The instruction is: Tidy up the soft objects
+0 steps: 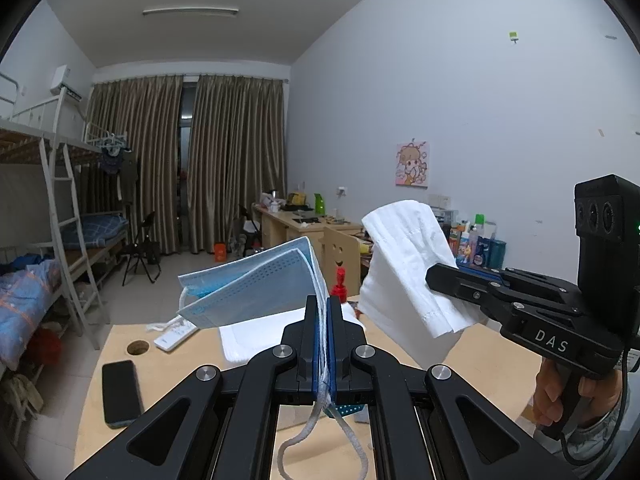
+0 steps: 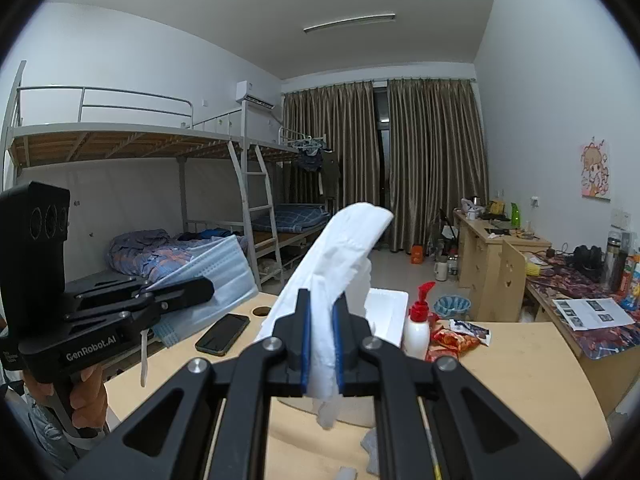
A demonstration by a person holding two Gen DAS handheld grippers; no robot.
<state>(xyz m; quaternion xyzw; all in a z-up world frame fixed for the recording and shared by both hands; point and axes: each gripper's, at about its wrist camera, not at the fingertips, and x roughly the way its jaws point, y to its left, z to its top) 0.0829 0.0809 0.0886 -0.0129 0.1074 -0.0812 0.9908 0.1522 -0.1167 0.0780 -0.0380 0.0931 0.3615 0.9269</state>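
Two soft things were held clear of the counter (image 1: pixel 120 336) at once, so the step in hand was judged to be the carrying stage, after pick-up and before set-down. The left gripper (image 1: pixel 325 312) had its jaws pressed together on a stack of blue face masks (image 1: pixel 256 280), which fanned out ahead of and to the left of the jaws, while the white ear loops (image 1: pixel 316 428) hung down behind them. The right gripper (image 2: pixel 322 316) had its jaws pinched on a white folded tissue (image 2: pixel 340 248), which rose ahead of the jaws and drooped at its tip, with a crumpled end left behind them. A white foam tray (image 2: pixel 386 312) lay on the counter just ahead of the right jaws, beside a red-capped bottle (image 2: pixel 418 324) and a dark phone (image 2: pixel 222 334). Where each thing was meant to go could not be told. The next move was judged to call for a clear spot to be chosen, each load to be lowered until supported, and only then the jaws to be spread.
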